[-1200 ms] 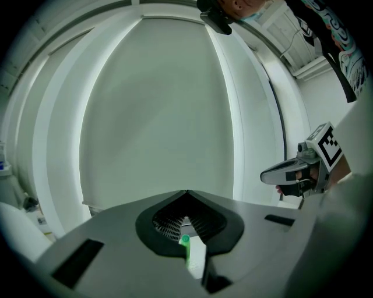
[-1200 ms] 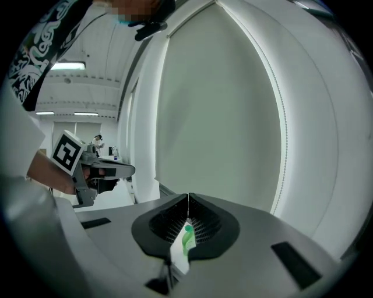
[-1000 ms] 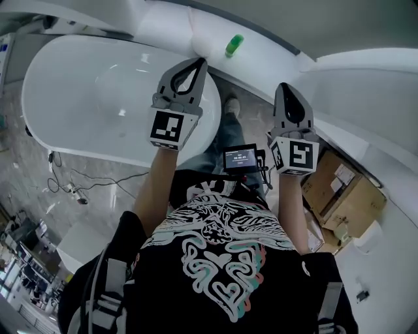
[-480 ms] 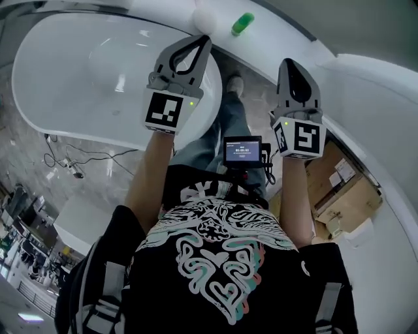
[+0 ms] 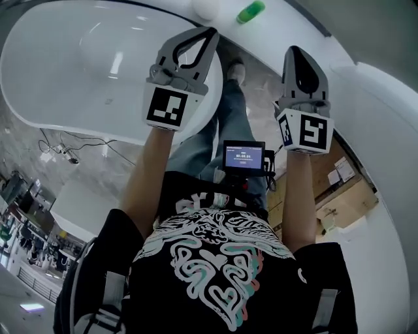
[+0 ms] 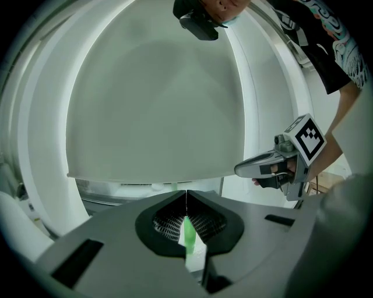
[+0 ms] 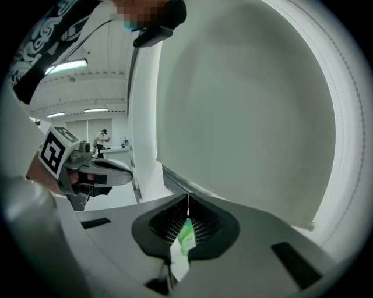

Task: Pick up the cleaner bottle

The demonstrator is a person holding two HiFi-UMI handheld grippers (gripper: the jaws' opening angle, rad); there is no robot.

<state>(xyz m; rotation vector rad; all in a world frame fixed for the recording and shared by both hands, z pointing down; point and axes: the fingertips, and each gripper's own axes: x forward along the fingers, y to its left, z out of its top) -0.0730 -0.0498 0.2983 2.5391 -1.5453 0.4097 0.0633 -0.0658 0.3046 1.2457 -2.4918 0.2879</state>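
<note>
Grippers nearest: left gripper (image 5: 210, 32) over the tub (image 5: 78, 72) rim and right gripper (image 5: 295, 52) beside the tub, both with jaws pressed together on nothing. Bottle (image 5: 251, 11) sits untouched past the tub's far end, well apart from both. Reaching, opening and grasping all seem left to do.

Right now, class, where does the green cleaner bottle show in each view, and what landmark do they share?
Head view: green cleaner bottle at the top edge, right of centre.
Left gripper view: bottle low centre, beyond the opening in the shut jaws.
Right gripper view: bottle low centre, likewise.
Shared landmark: the person's black printed shirt.
</note>
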